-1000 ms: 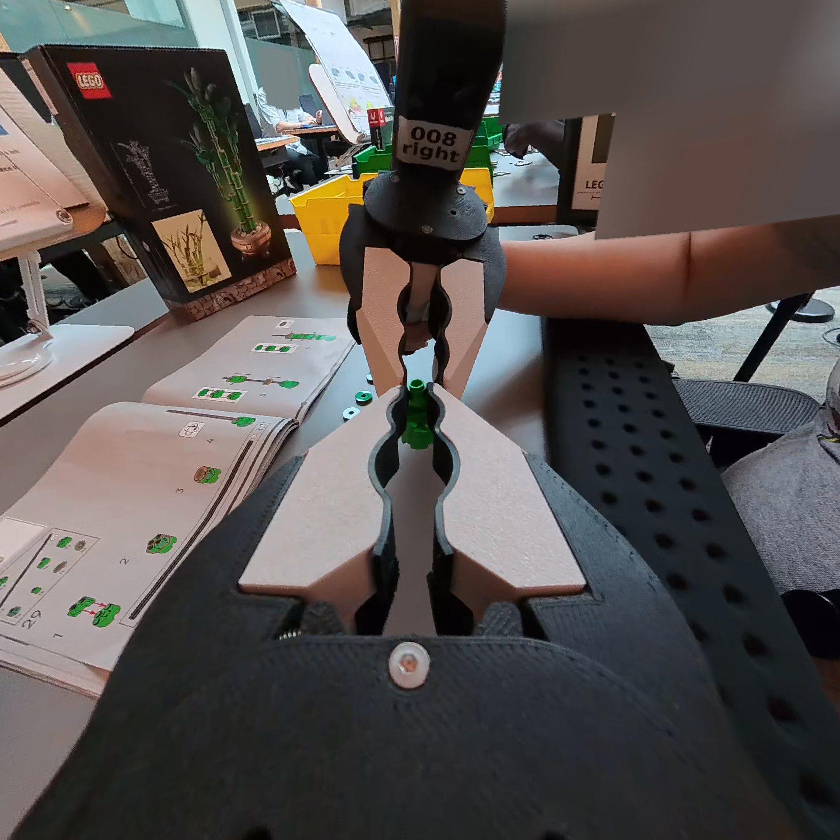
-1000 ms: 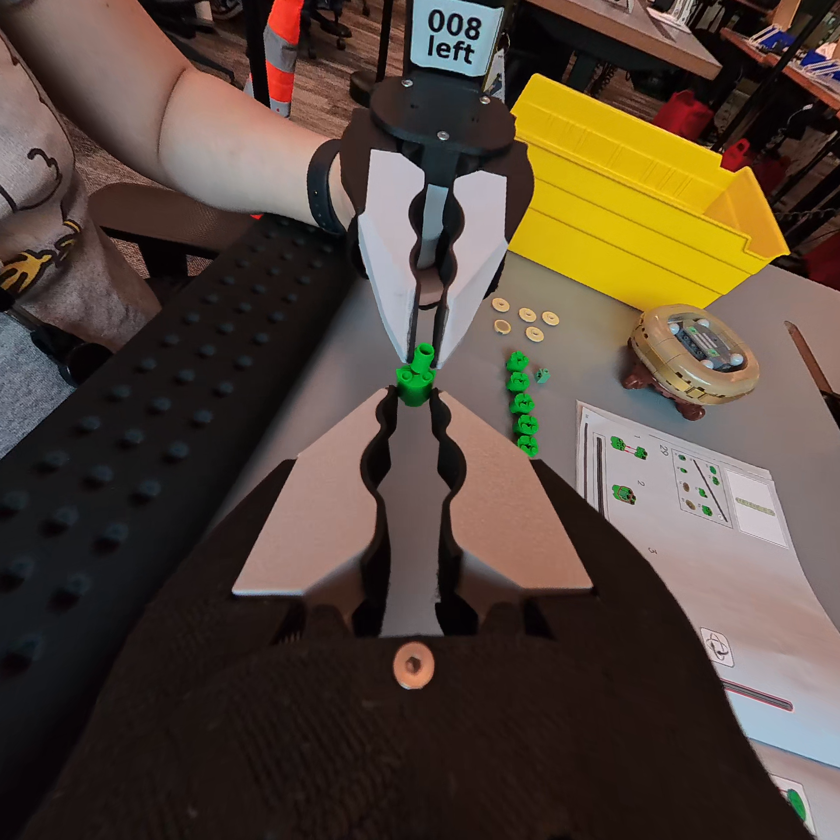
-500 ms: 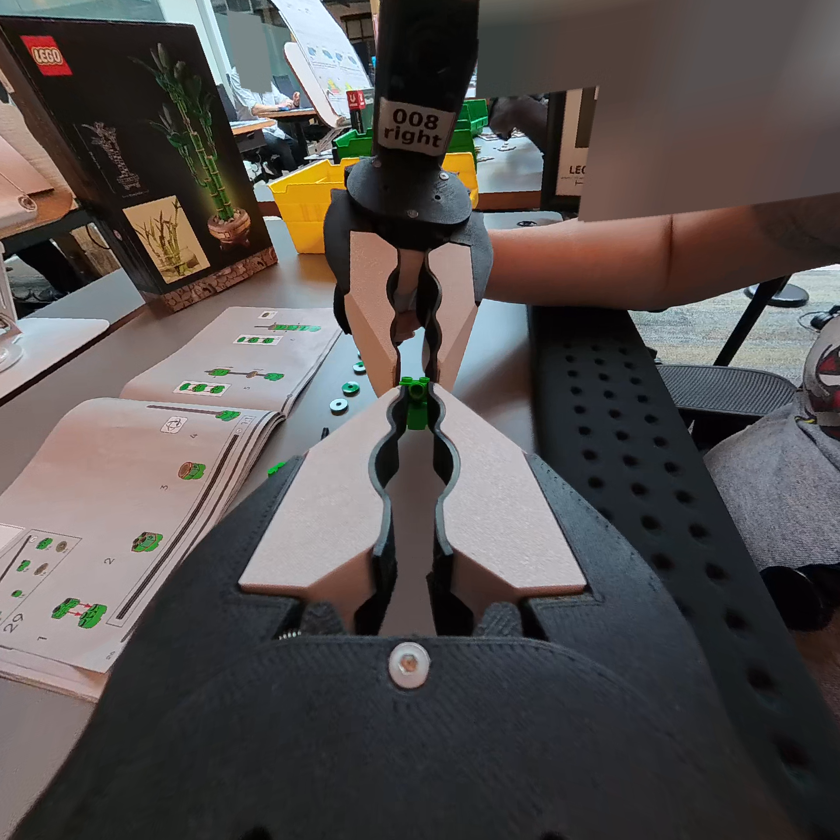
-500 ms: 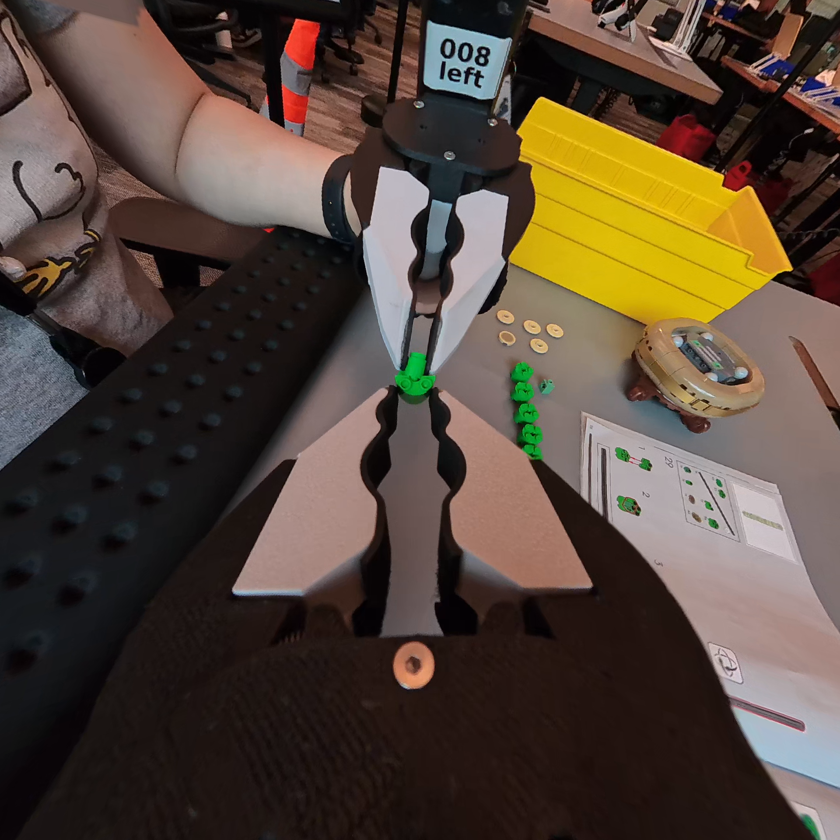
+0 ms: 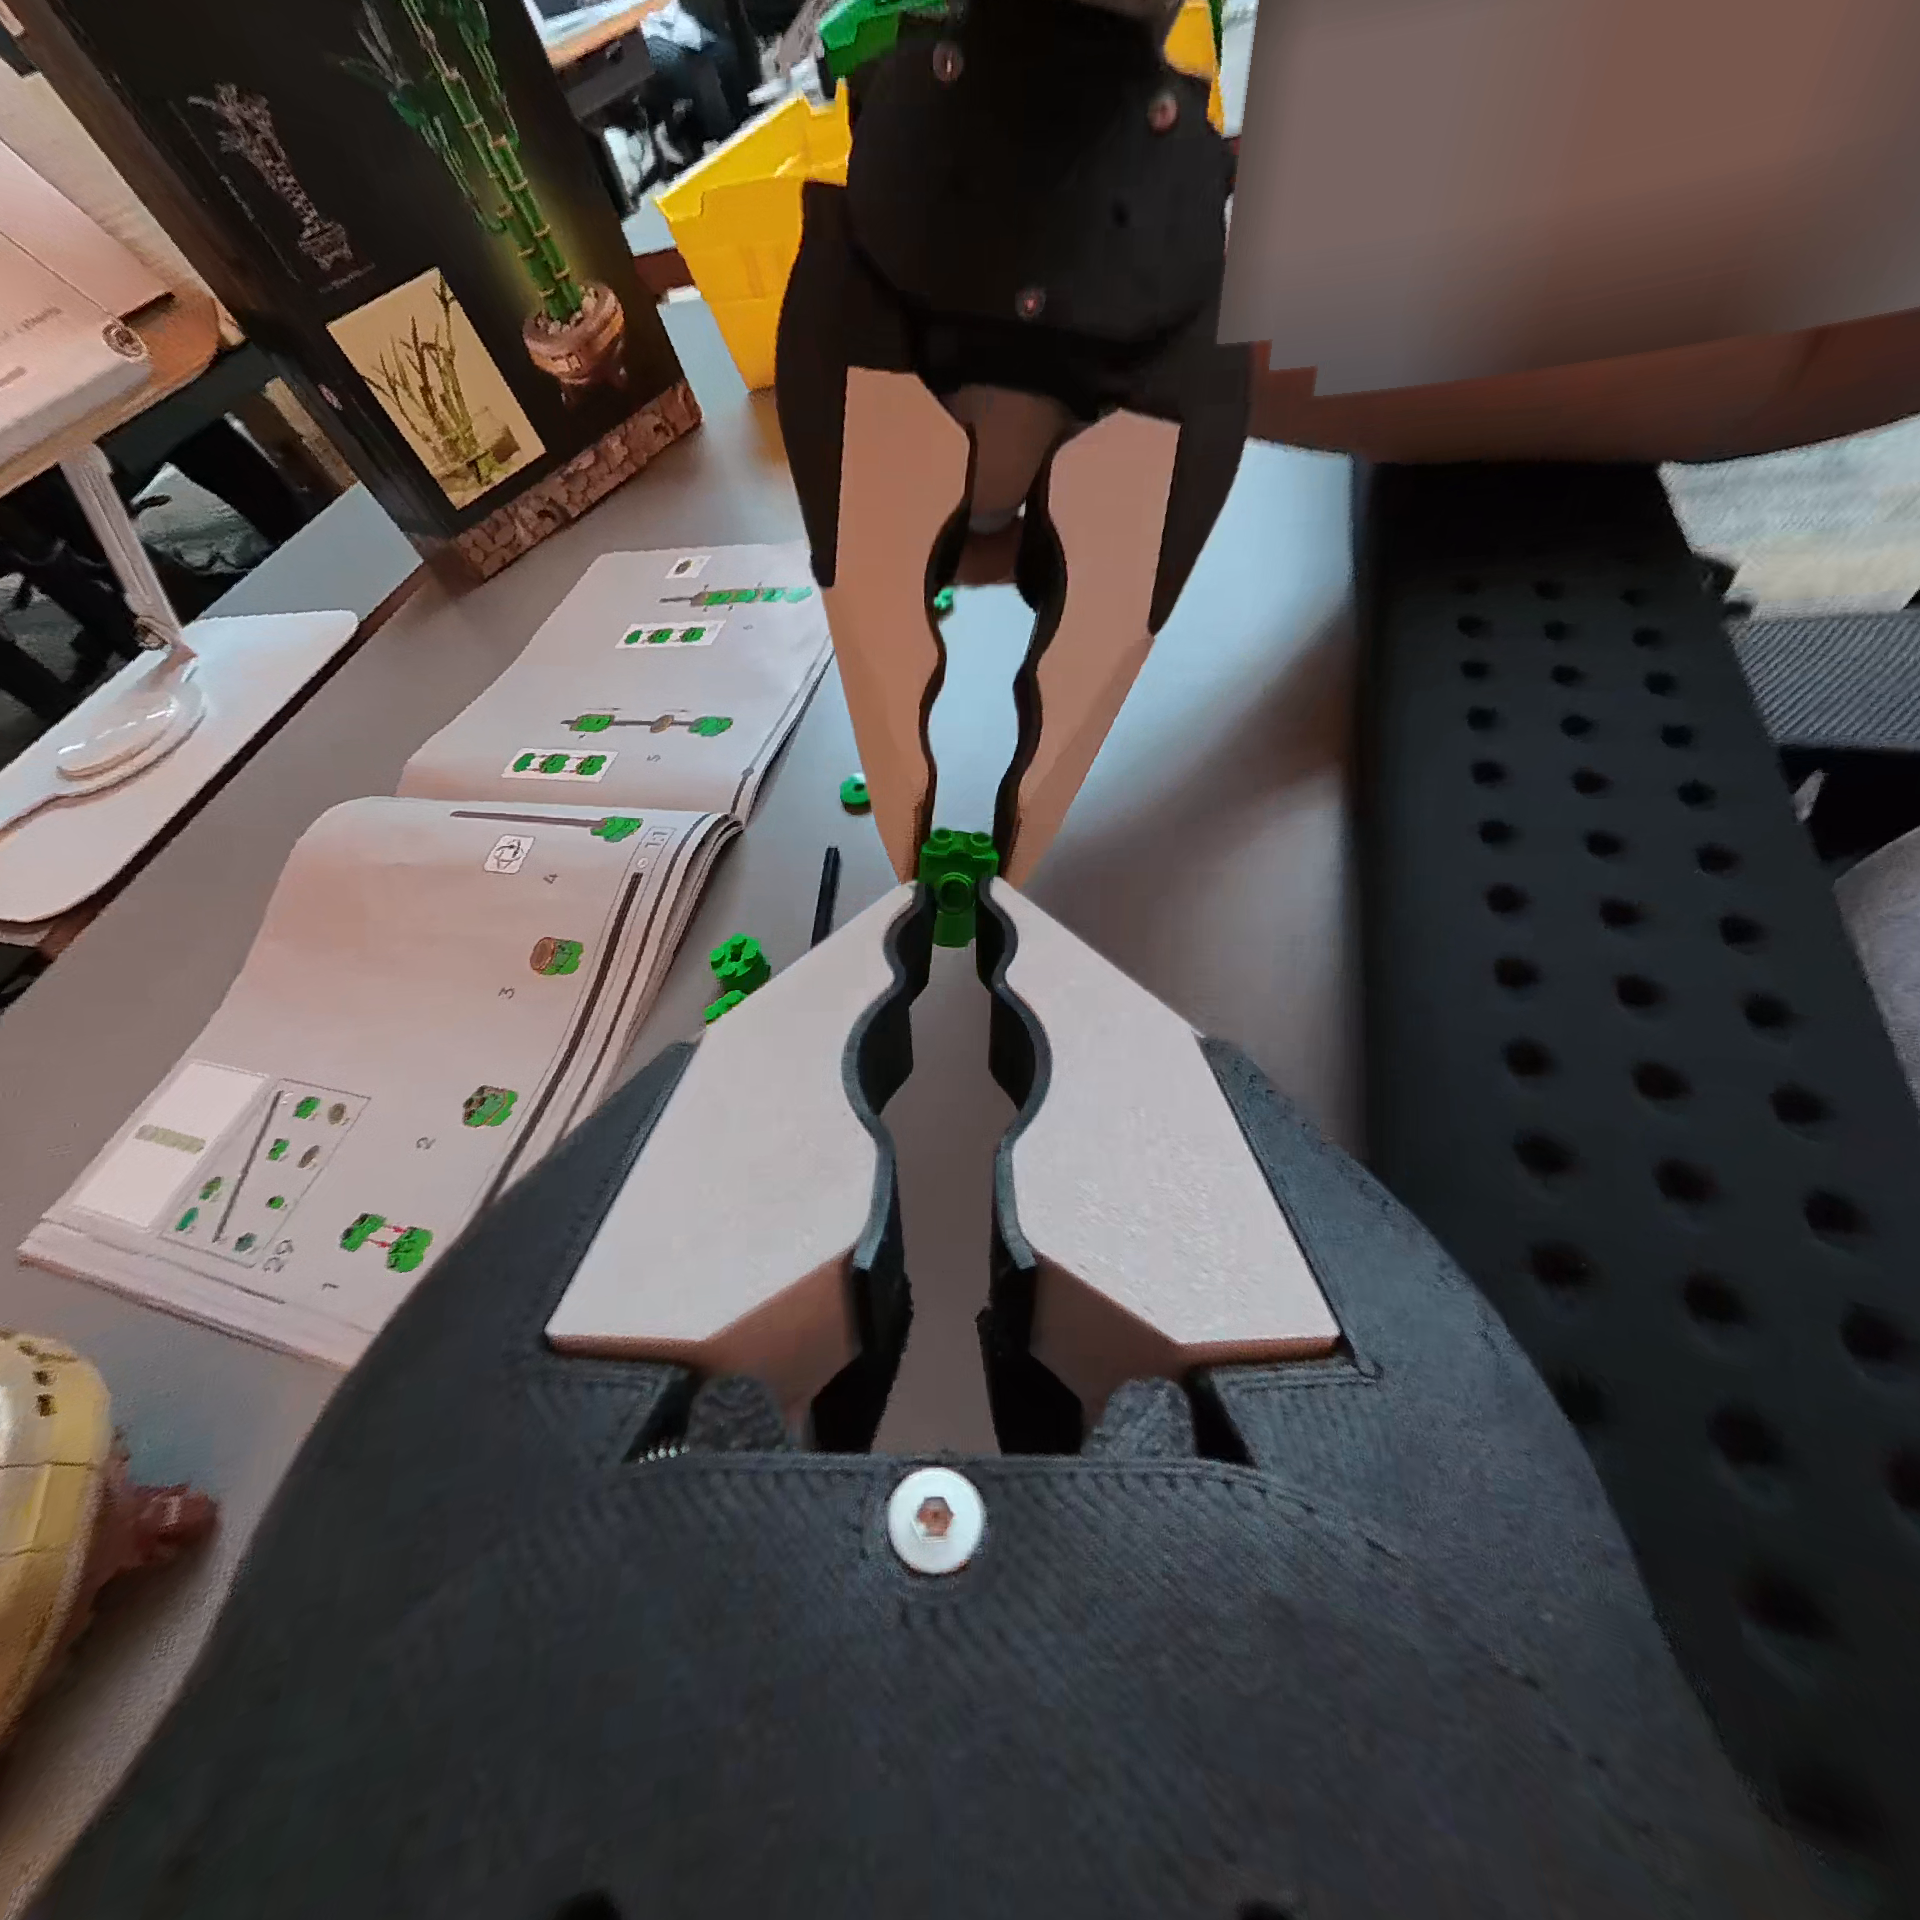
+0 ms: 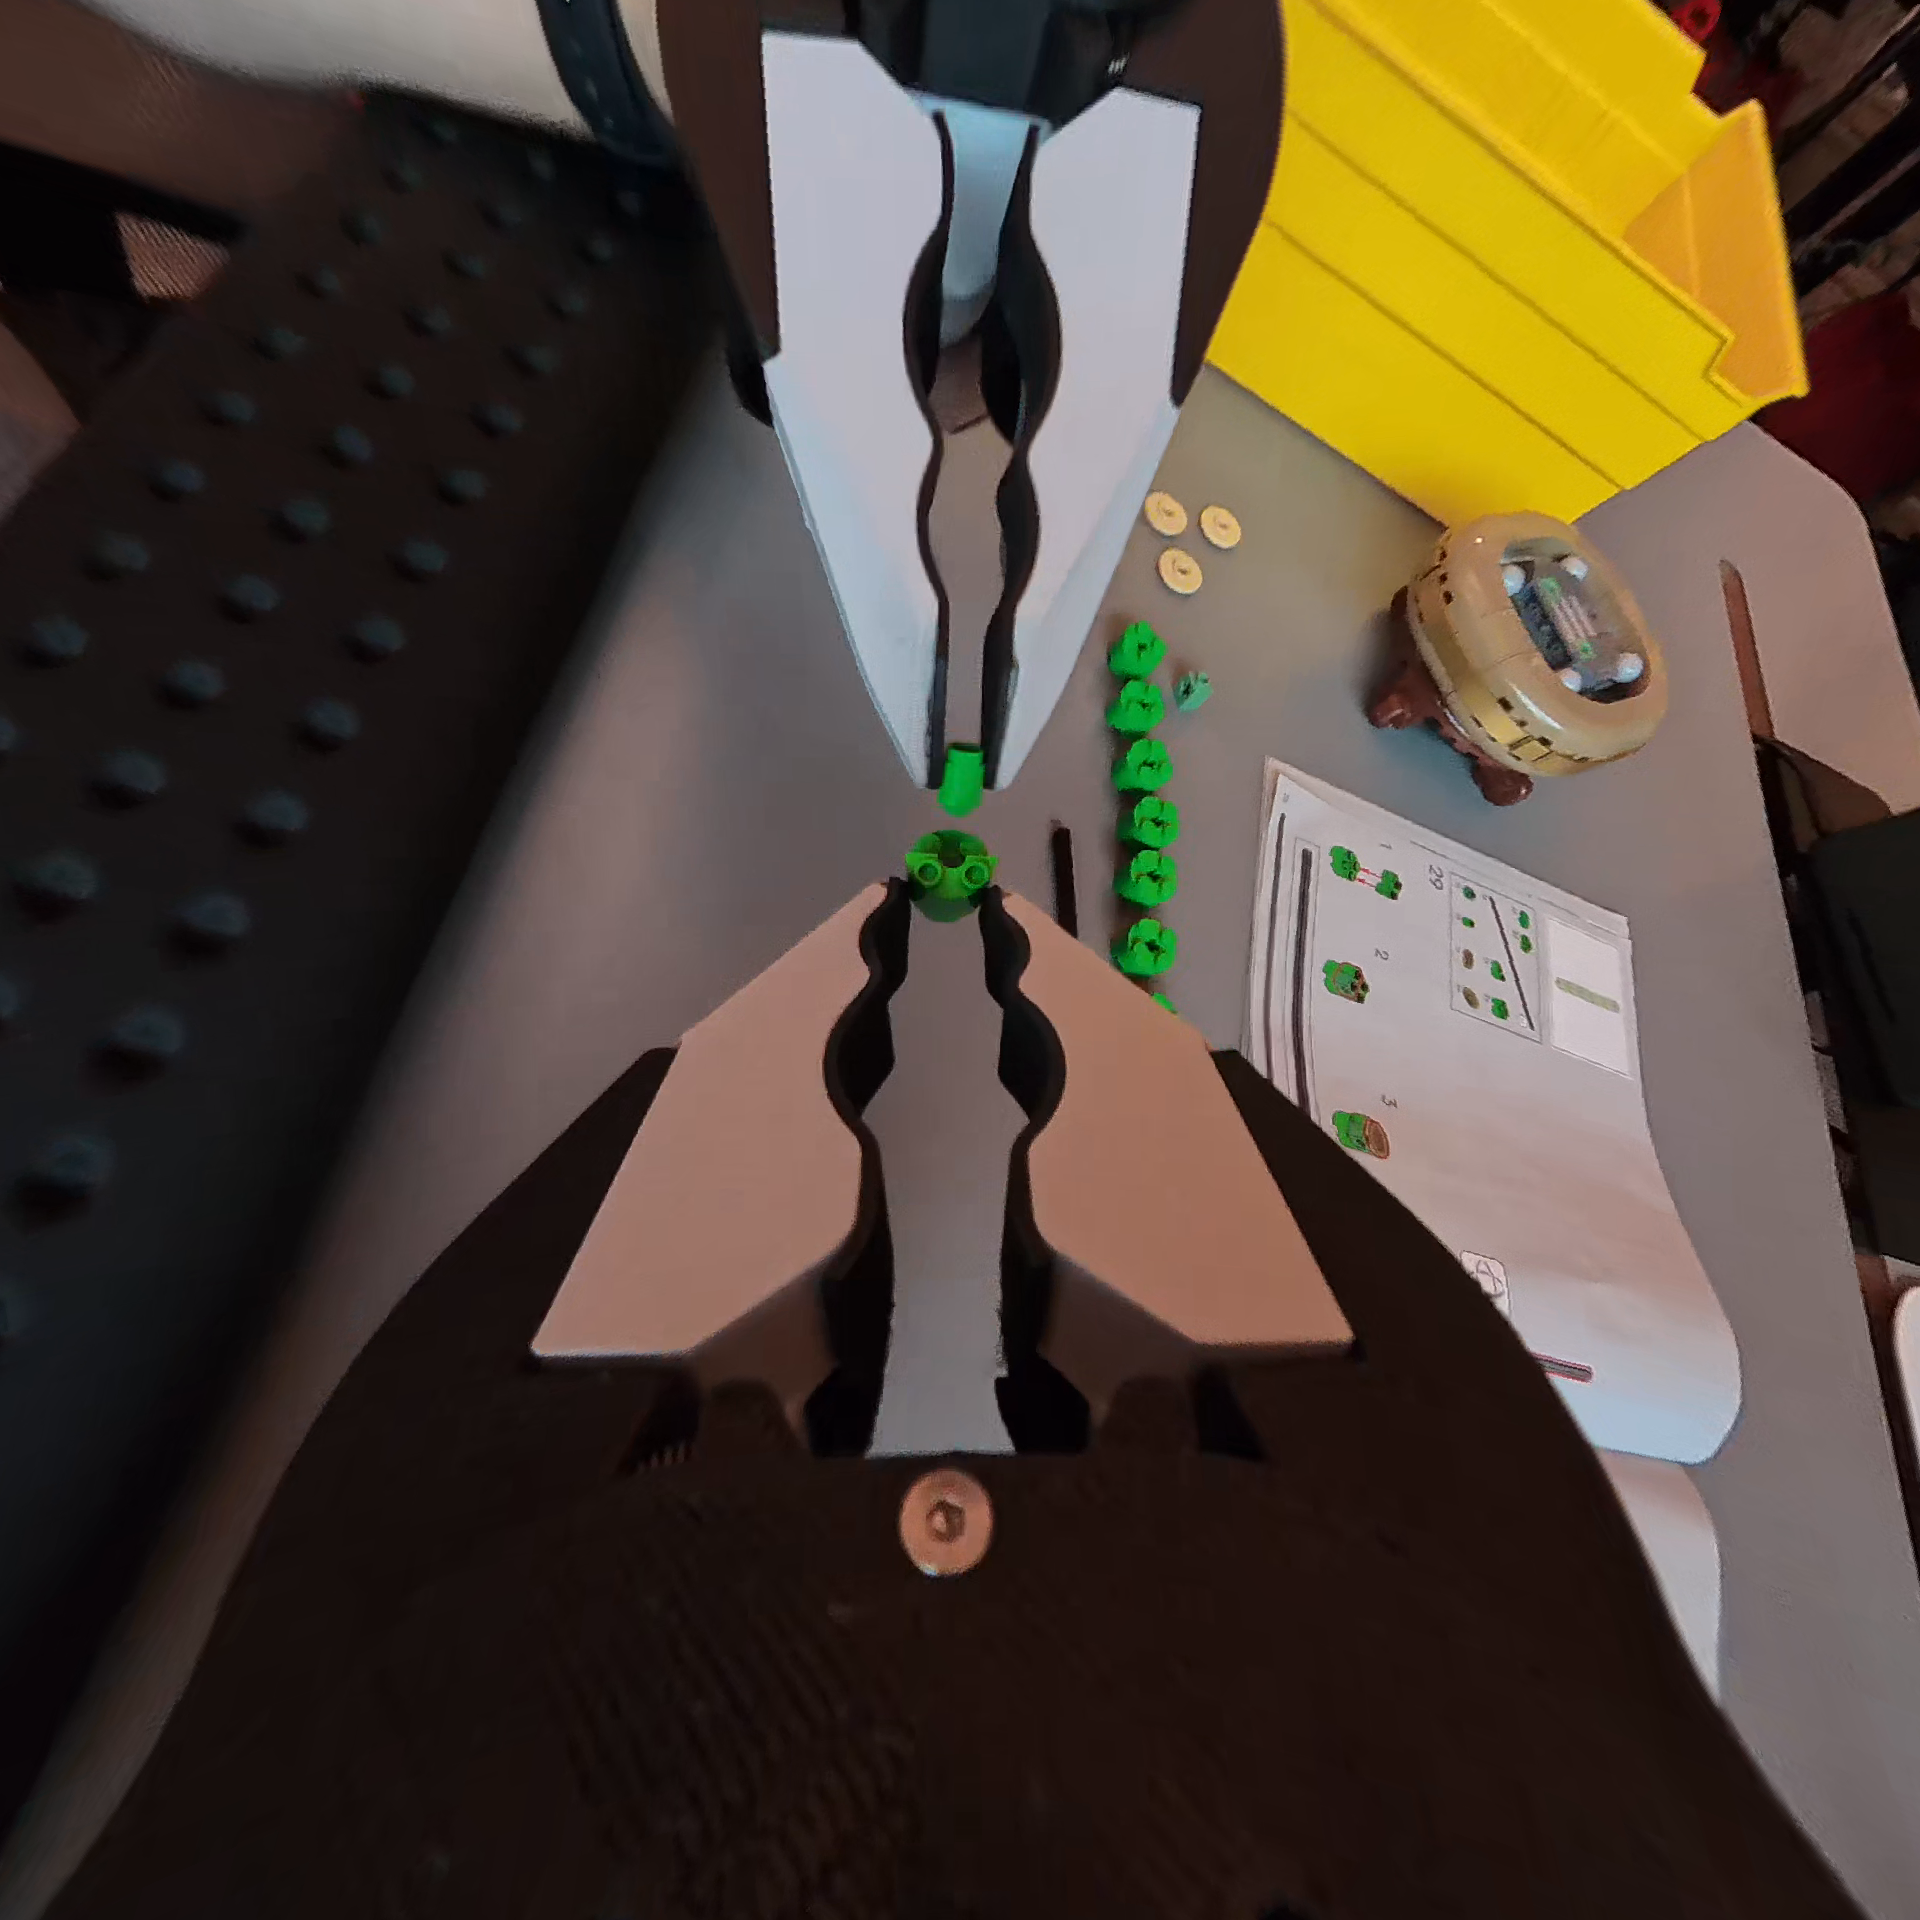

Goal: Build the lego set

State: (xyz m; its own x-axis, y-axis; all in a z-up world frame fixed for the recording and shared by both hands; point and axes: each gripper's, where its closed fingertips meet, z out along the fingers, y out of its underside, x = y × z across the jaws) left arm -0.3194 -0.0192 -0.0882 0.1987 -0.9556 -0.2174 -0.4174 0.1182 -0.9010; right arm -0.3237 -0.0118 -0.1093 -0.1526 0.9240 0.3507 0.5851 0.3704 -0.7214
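Observation:
My left gripper (image 5: 951, 904) is shut on a small green peg (image 5: 952, 914). My right gripper (image 6: 940, 894) is shut on a green round studded brick (image 6: 943, 883). The two grippers point tip to tip above the grey table. In the right wrist view the left gripper (image 6: 961, 774) comes in from the top with the peg (image 6: 958, 781) just short of the brick's centre hole, a small gap between them. In the left wrist view the right gripper (image 5: 961, 847) holds the brick (image 5: 958, 854) right against the peg end.
An open instruction booklet (image 5: 416, 987) lies left of the grippers. A row of green round bricks (image 6: 1143, 821), a black rod (image 6: 1062, 878), tan discs (image 6: 1195, 535), a tan pot model (image 6: 1538, 644) and a yellow bin (image 6: 1455, 260) are on the table. A black studded pad (image 6: 260, 623) borders it. Both grippers' tips are close together, under 4 cm apart.
Both grippers have tilted down toward the table and the views are closer. The peg and brick were pressed together half a second ago; a small gap now shows between them.

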